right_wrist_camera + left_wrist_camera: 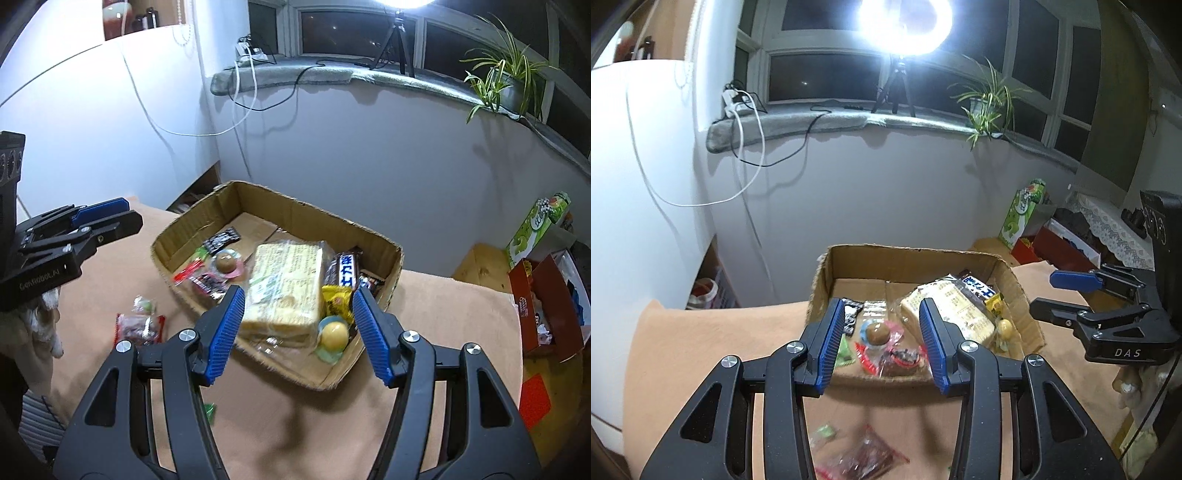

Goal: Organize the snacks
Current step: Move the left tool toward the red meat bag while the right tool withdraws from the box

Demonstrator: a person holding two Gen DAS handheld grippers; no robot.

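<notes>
Both grippers empty, hovering over the counter (pixel 443 314), which has a tan cloth on it. Left gripper (pixel 882 332) jaws apart with a moderate gap, nothing between the pads; through the gap you see snacks in the box behind. Right gripper (pixel 299 325) jaws spread wider, also holding nothing

Cardboard box (pixel 280 206) sits open on the counter, mid-frame in both views. Inside: big clear-wrapped cracker pack (pixel 284 284) roughly centre, dark chocolate bar with blue label (pixel 345 271) just right of it, yellow packet (pixel 336 301) touching the bar's near end, yellow round jelly cup (pixel 334 332) in the near right corner. Left half of box: brown round jelly cup (pixel 225 262), black sachet (pixel 221 238) toward the back wall, red-wrapped candies (pixel 199 278) by the near wall

Still outside the box, on the cloth left of it: red-edged clear candy bag (pixel 140 326) and a small green-white wrapped sweet (pixel 144 304) just behind it, both close to the box wall but not touching. Another green wrapper (pixel 208 410) partly hidden behind the right gripper's left finger

Left wrist view shows the loose ones blurred at the bottom
</notes>
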